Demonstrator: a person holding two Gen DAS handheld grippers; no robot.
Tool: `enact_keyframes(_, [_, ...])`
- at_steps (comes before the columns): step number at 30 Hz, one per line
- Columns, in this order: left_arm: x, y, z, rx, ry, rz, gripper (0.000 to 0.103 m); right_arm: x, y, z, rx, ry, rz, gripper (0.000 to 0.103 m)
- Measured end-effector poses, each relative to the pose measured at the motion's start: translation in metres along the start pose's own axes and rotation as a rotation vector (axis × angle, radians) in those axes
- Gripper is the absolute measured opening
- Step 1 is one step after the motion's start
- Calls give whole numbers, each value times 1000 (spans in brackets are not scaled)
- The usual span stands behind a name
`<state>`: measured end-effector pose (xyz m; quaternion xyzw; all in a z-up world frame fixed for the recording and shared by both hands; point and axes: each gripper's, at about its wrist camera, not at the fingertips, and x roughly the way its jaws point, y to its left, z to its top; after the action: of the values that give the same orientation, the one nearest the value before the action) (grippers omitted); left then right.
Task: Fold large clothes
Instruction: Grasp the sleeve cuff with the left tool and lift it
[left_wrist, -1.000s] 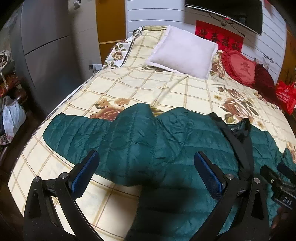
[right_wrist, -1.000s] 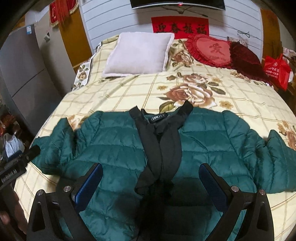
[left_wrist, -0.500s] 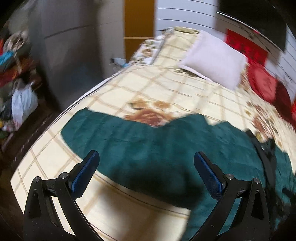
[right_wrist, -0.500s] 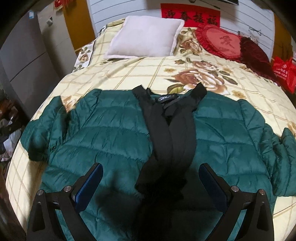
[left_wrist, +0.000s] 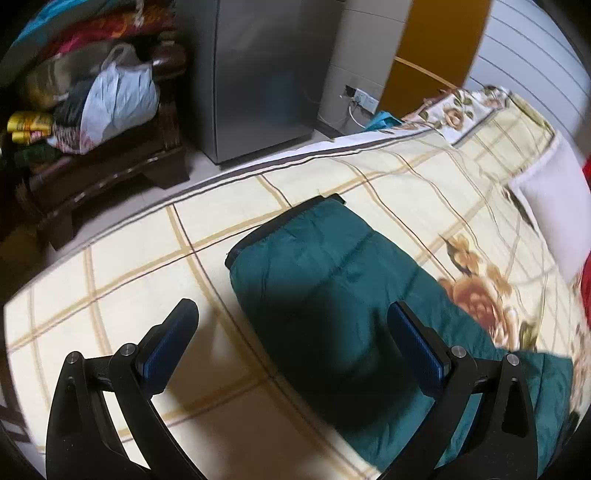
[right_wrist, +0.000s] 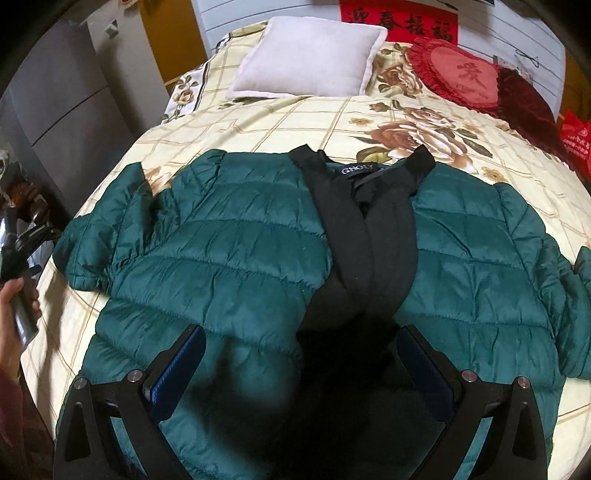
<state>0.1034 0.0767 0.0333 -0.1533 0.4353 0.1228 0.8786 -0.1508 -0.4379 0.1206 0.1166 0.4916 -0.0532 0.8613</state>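
Observation:
A dark green quilted puffer jacket (right_wrist: 229, 258) lies face up on the bed, its black collar and front bands (right_wrist: 369, 229) crossed down the middle. Its left sleeve (left_wrist: 325, 280) stretches out toward the bed's left edge, with the cuff (left_wrist: 258, 236) nearest that edge. My left gripper (left_wrist: 291, 339) is open and empty, hovering just short of that cuff. My right gripper (right_wrist: 301, 365) is open and empty above the jacket's lower front. The left gripper's handle shows in a hand at the right wrist view's left edge (right_wrist: 22, 291).
A flowered cream bedspread (left_wrist: 129, 280) covers the bed. A white pillow (right_wrist: 310, 59) and red heart cushions (right_wrist: 458, 74) lie at the head. A grey cabinet (left_wrist: 258, 74) and a dark wooden bench with bags (left_wrist: 92, 147) stand left of the bed.
My left gripper has swung left, from over the jacket's body to the left sleeve's cuff near the bed edge. My right gripper has moved slightly closer over the jacket front. Both stay open.

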Motion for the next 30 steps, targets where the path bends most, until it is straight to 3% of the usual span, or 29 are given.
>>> enact_keyframes(6, [19,-8,4,18,10,-4,102,-5,3,-1,-9,-1,6,103])
enact_keyframes(8, [24,-12,4,32,21,-17,97,-4,4,-2,-13,3,3,103])
enact_keyframes(10, [31,-16,3,44,50,-35,82,-4,4,-3,-13,8,2,103])
enact_keyframes(11, [32,-17,2,49,45,-33,81,-4,4,-3,-11,11,1,103])
enact_keyframes(13, [30,-16,3,47,27,-56,57,-5,4,-4,-8,13,3,103])
enact_keyframes(14, [30,-16,4,44,32,-72,52,-6,3,-4,-6,13,4,103])
enact_keyframes(16, [28,-15,5,38,49,-124,26,-8,2,-5,0,11,5,103])
enact_keyframes(17, [25,-15,6,33,53,-147,23,-9,1,-6,1,9,3,103])
enact_keyframes(24, [-30,-18,-1,38,10,-316,16,-21,-7,-11,11,2,-17,103])
enact_keyframes(30, [-86,-36,-14,106,-13,-440,15,-40,-17,-15,25,-24,-38,103])
